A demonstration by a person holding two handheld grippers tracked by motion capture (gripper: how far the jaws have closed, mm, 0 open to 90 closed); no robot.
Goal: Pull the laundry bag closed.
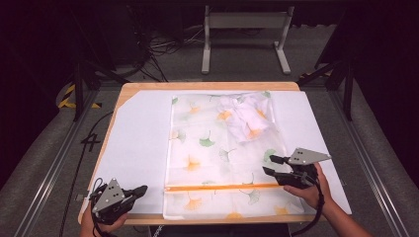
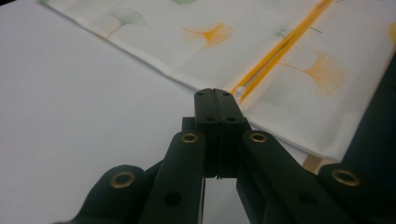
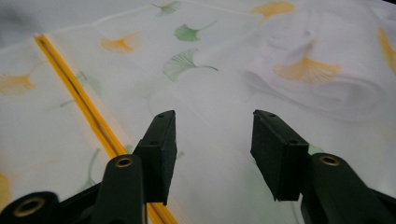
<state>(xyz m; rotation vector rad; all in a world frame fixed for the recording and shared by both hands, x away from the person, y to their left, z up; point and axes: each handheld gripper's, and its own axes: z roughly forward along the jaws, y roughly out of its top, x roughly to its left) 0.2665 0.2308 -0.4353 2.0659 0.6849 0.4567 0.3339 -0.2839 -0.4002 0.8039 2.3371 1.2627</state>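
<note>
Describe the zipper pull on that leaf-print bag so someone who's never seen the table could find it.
Start at the white ginkgo-print bag lying flat mid-table. Follow the orange zipper crossing it near the person's edge to its left end. There sits the small white zipper pull, just ahead of the left gripper, the one pale bead on that orange line.

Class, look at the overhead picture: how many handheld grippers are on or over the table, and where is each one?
2. The left gripper is at the table's near left corner, fingers closed, beside the leaf-print bag. The right gripper is at the near right, fingers open over the bag's right edge.
</note>
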